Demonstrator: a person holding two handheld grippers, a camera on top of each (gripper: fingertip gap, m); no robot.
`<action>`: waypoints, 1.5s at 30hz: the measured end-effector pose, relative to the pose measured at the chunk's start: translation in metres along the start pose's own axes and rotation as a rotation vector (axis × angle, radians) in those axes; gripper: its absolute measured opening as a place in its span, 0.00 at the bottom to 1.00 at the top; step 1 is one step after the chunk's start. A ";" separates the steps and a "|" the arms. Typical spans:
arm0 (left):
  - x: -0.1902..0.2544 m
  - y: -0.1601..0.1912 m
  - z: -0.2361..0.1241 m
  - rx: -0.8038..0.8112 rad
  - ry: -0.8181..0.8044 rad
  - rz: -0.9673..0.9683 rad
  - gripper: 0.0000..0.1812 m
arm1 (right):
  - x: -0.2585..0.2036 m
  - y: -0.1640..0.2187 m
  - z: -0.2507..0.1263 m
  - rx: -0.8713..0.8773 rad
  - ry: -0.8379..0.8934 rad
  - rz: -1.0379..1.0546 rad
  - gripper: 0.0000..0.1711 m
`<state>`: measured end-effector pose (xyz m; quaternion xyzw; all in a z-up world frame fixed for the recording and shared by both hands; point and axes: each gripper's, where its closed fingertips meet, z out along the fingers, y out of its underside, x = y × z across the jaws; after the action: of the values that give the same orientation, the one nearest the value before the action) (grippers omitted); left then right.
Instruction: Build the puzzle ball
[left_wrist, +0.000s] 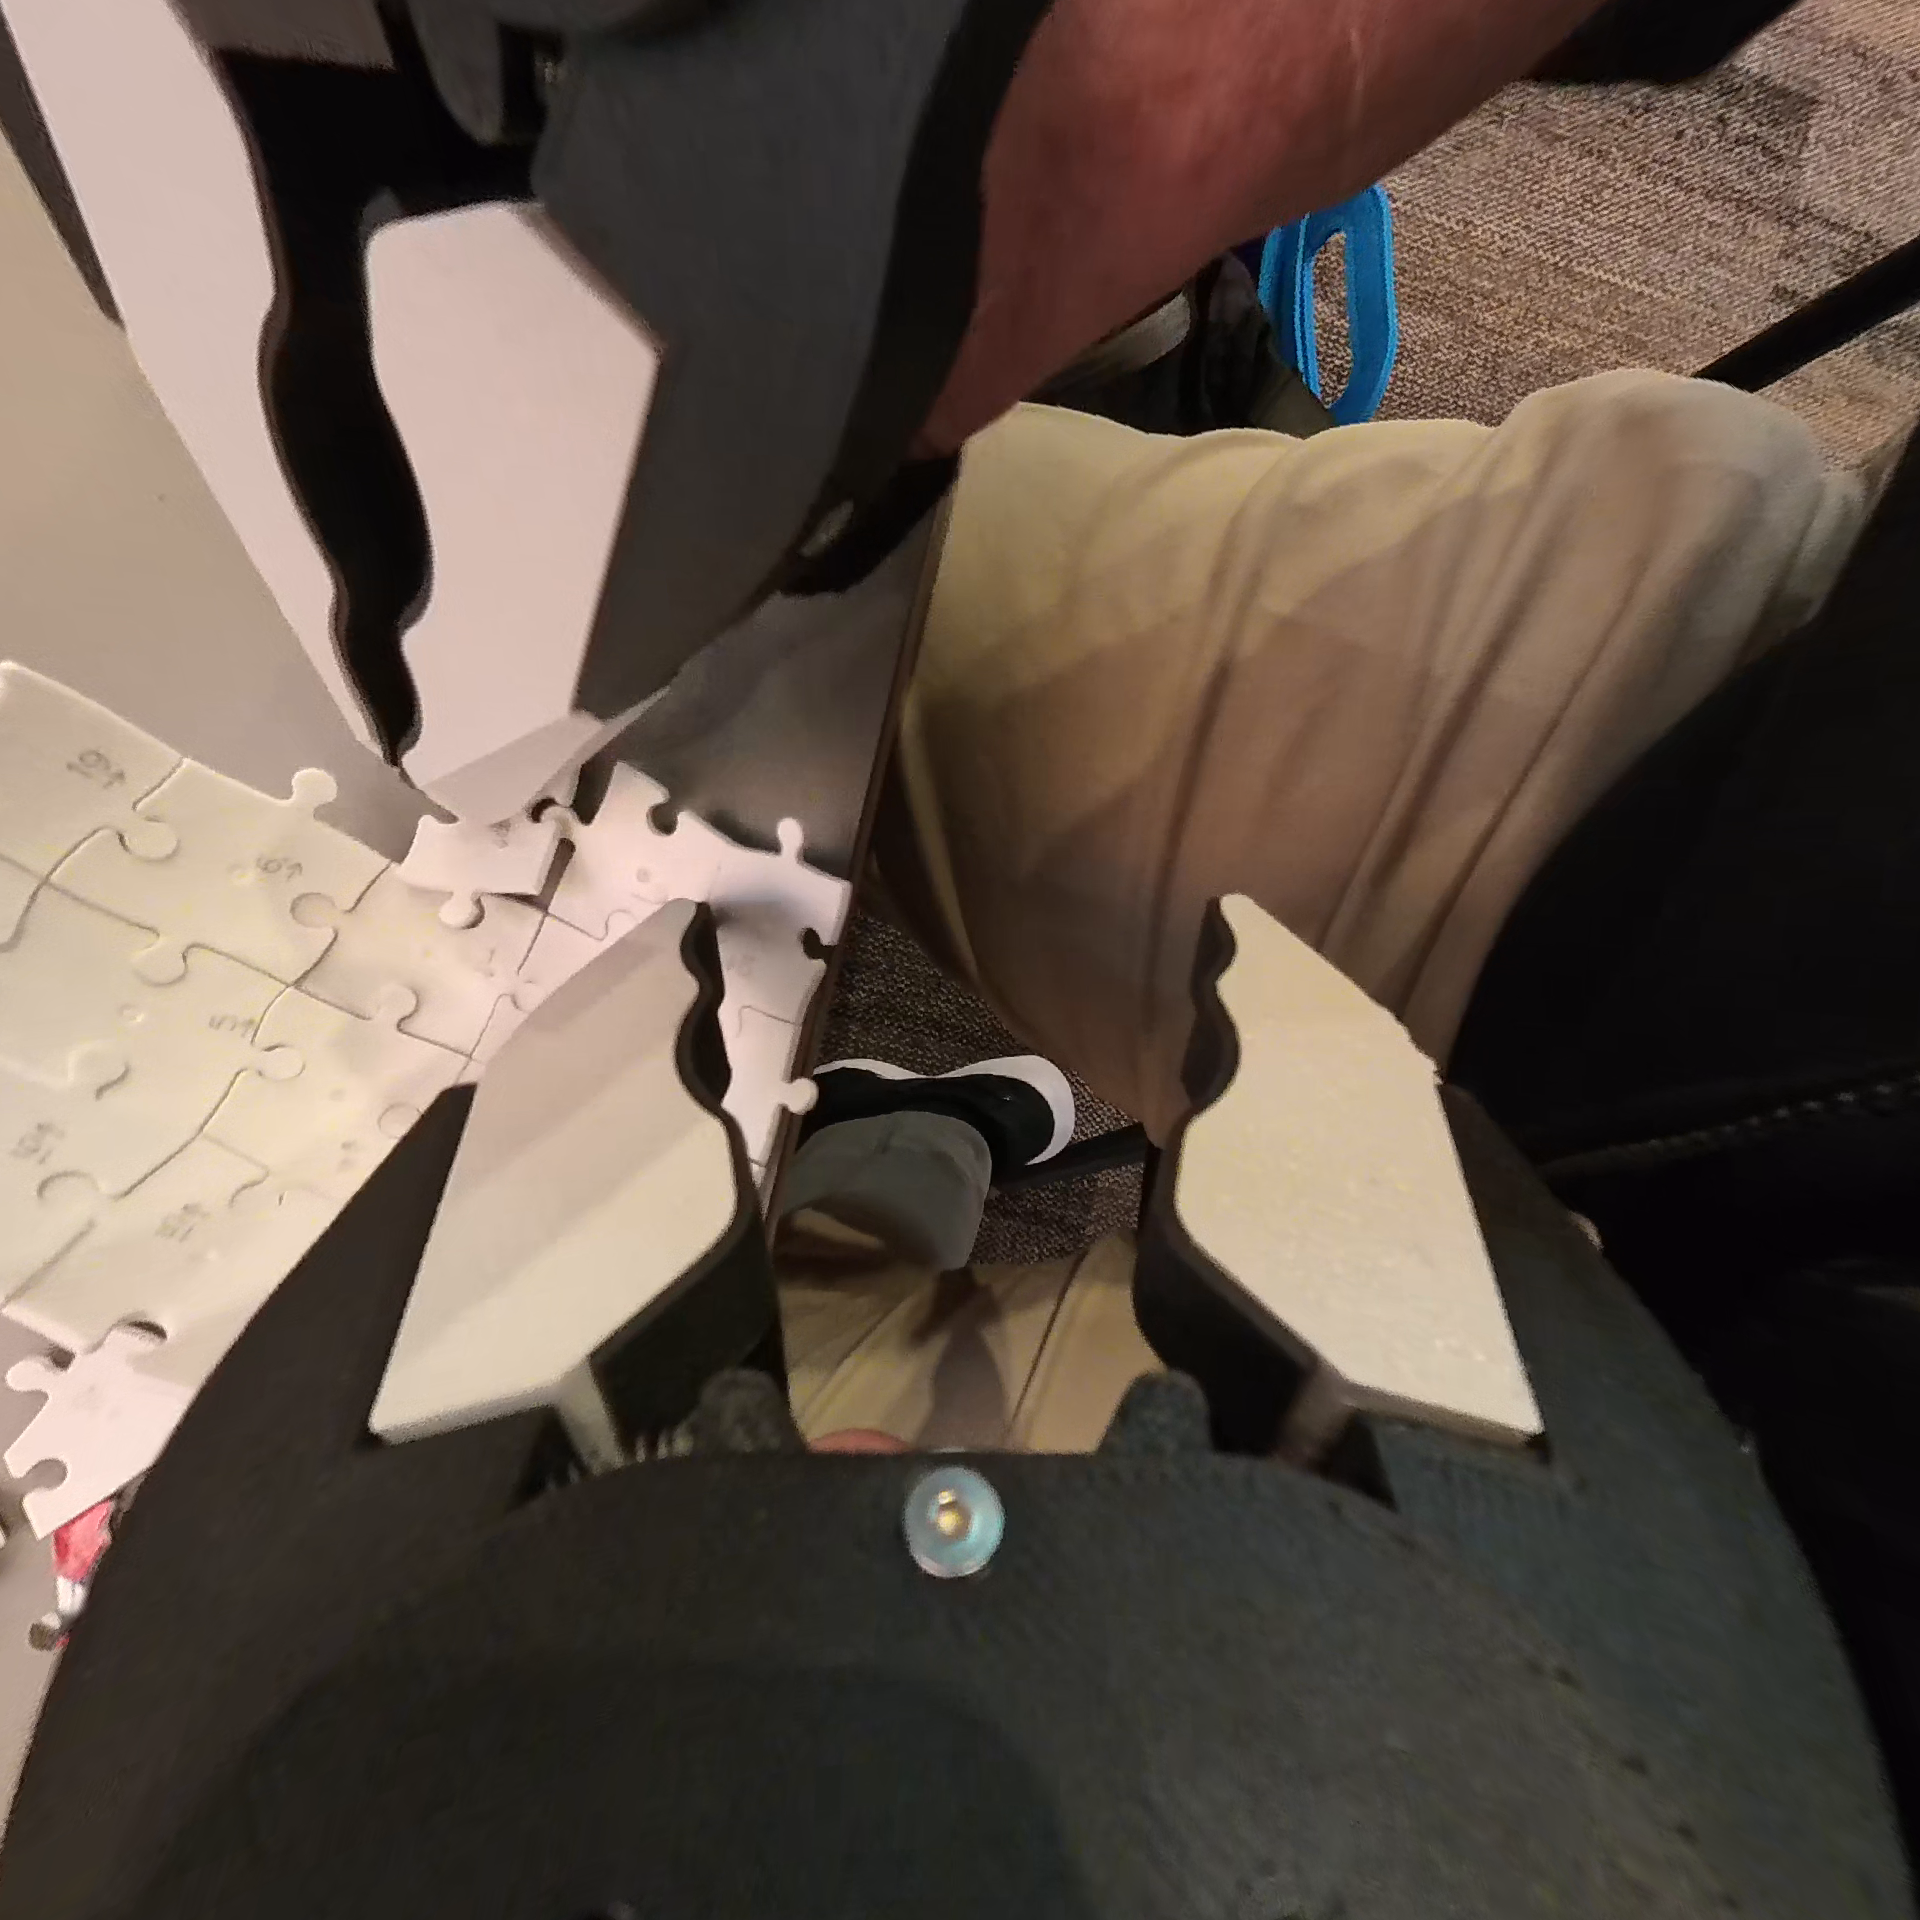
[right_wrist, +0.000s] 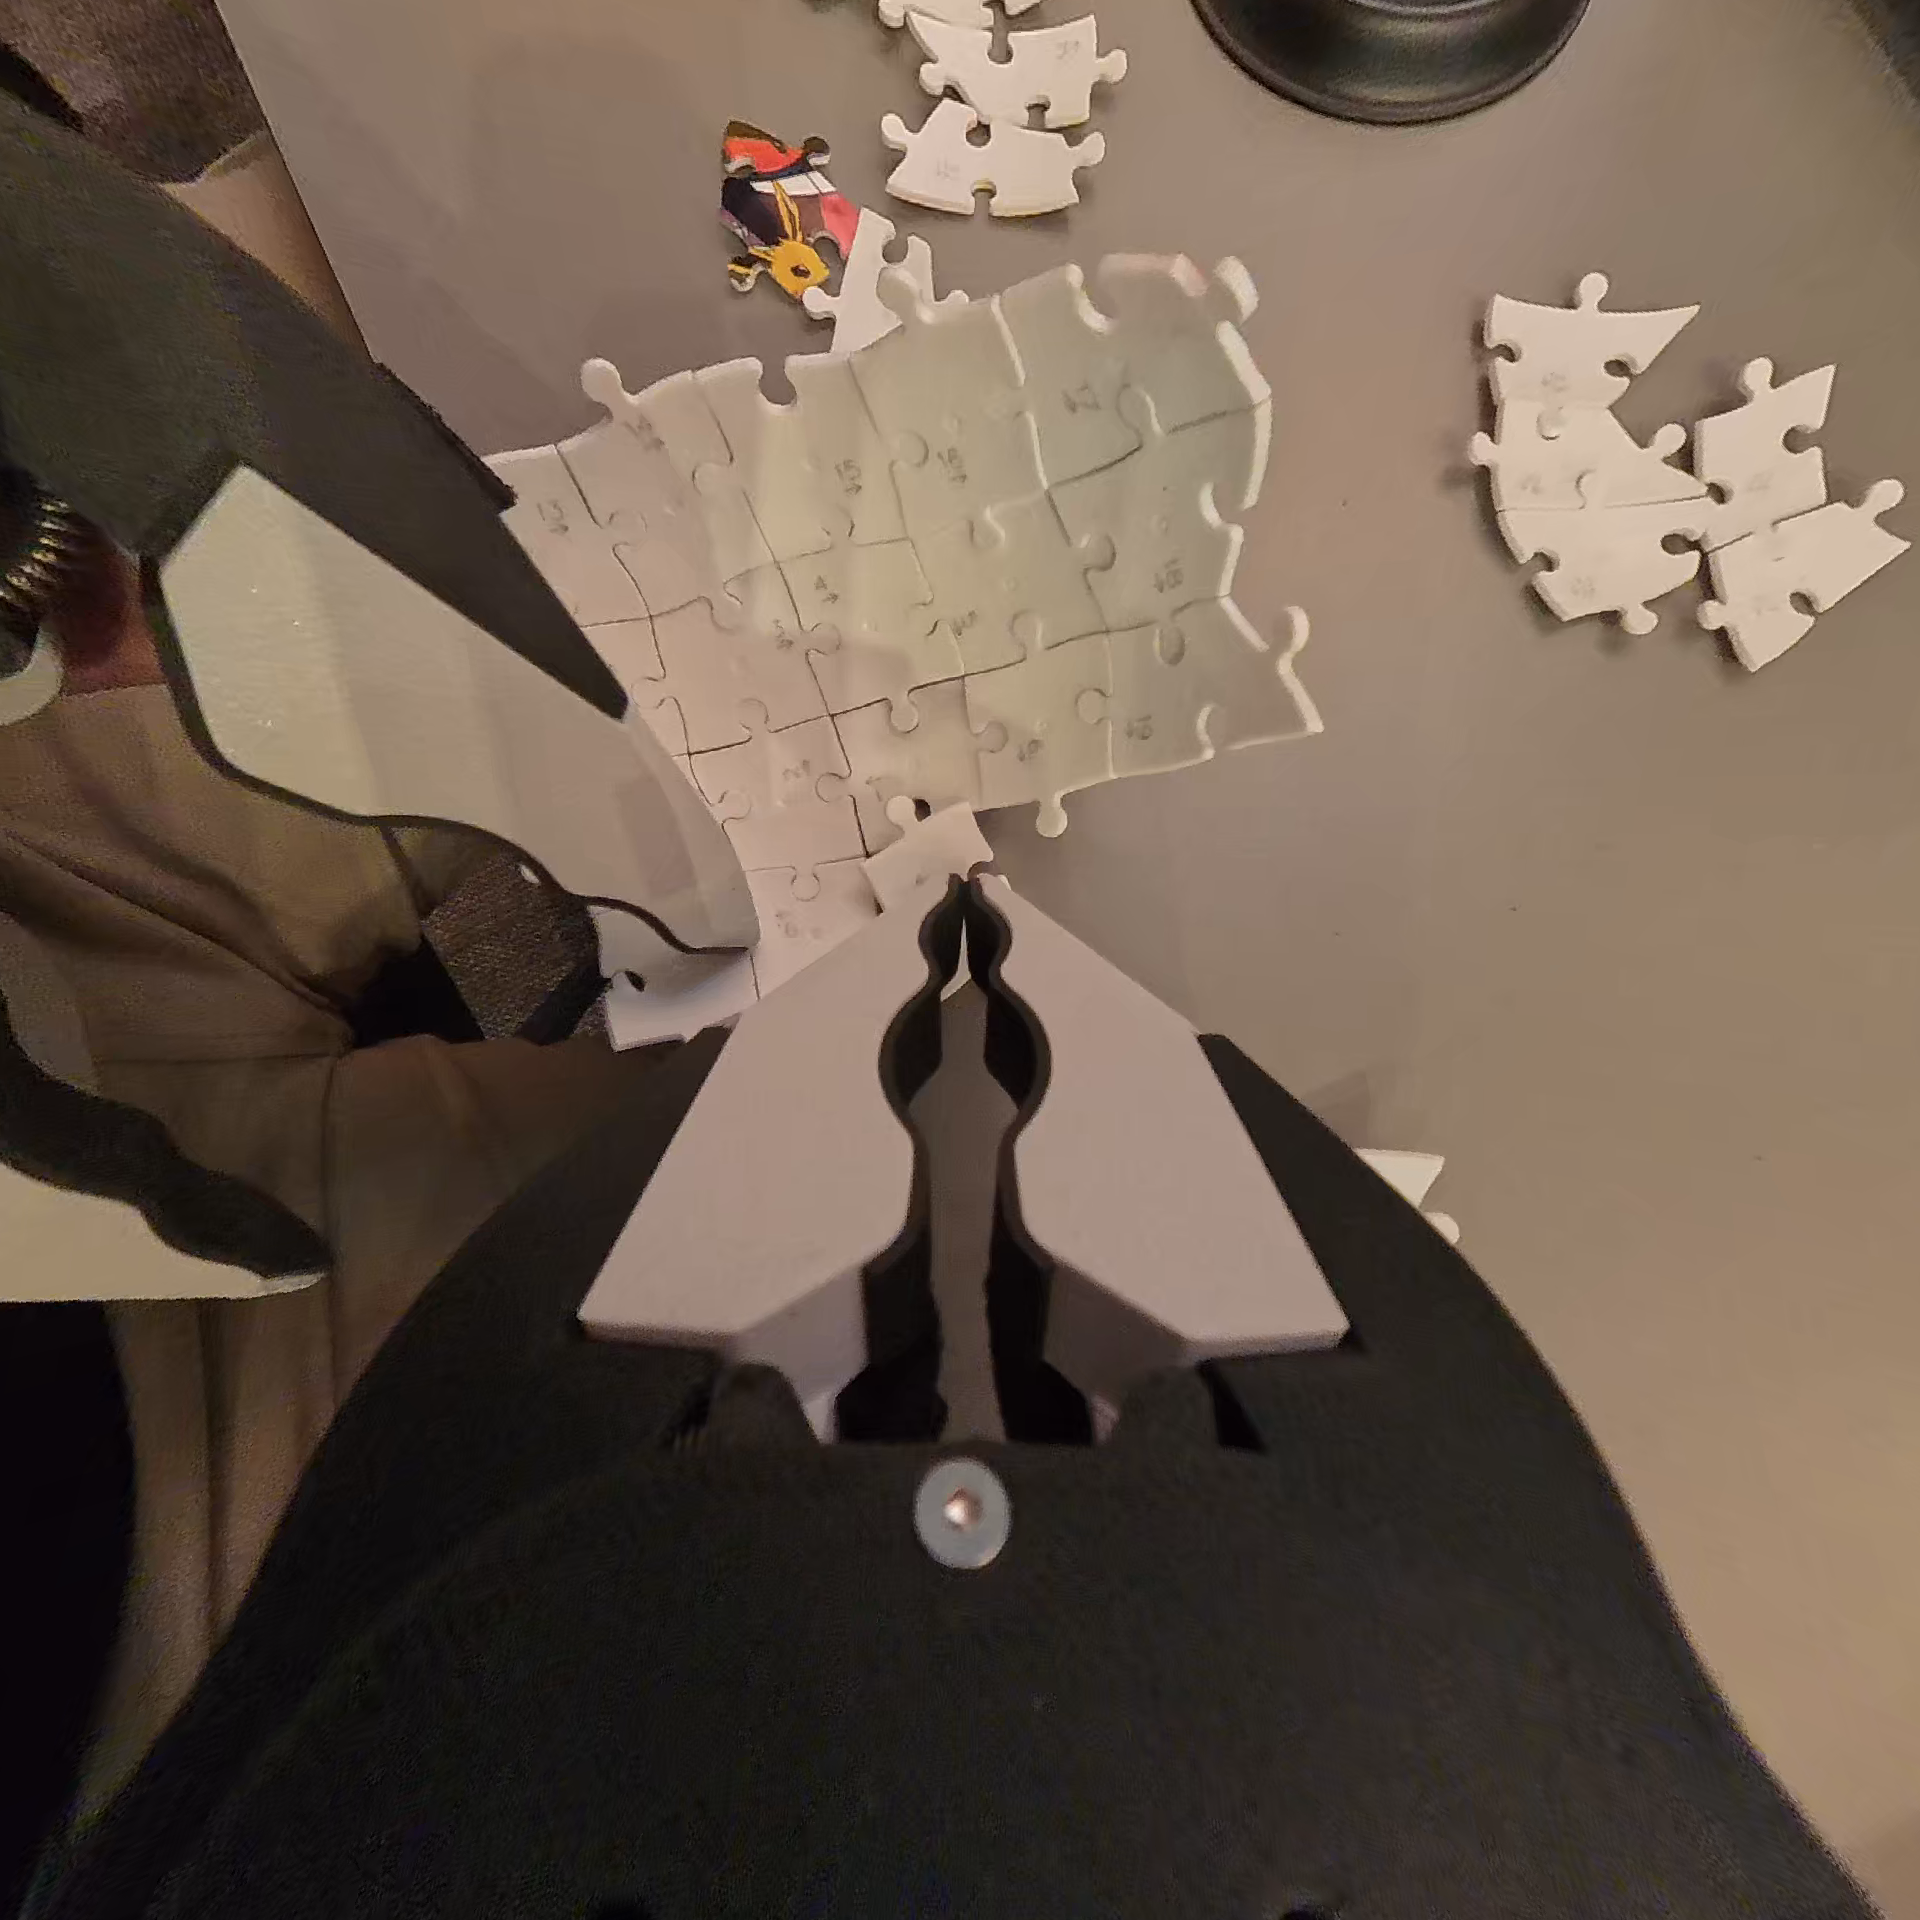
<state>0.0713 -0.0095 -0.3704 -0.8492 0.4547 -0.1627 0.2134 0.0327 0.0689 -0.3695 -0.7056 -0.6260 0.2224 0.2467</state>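
Observation:
A curved sheet of joined white puzzle pieces (right_wrist: 935, 571) lies on the grey table (right_wrist: 1455, 935); it also shows in the left wrist view (left_wrist: 156, 987). My right gripper (right_wrist: 966, 888) is shut on a single white puzzle piece (right_wrist: 920, 847) and holds it against the sheet's near edge. In the left wrist view this gripper (left_wrist: 416, 774) comes down from above onto the piece (left_wrist: 488, 862). My left gripper (left_wrist: 961, 935) is open and empty. It straddles the sheet's edge at the table edge, with one of its fingers (right_wrist: 364, 436) over the sheet.
Loose white pieces lie at the back (right_wrist: 997, 104) and in a cluster at the right (right_wrist: 1662, 499). A colour-printed piece (right_wrist: 790, 208) lies behind the sheet. A black round base (right_wrist: 1392, 52) stands at the back. A person's tan-trousered leg (left_wrist: 1351, 675) is beyond the table edge (left_wrist: 873, 790).

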 end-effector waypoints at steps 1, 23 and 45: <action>0.000 0.000 0.000 0.001 0.000 -0.001 0.47 | 0.000 0.000 0.000 -0.002 0.005 -0.006 0.00; -0.001 -0.001 -0.001 0.010 -0.011 -0.002 0.48 | -0.013 -0.008 0.006 0.000 -0.030 -0.016 0.00; -0.003 0.000 0.001 0.013 -0.019 -0.020 0.48 | -0.003 0.003 -0.011 0.009 -0.091 0.006 0.03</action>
<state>0.0700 -0.0068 -0.3712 -0.8538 0.4432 -0.1597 0.2218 0.0418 0.0652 -0.3626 -0.6955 -0.6333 0.2578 0.2206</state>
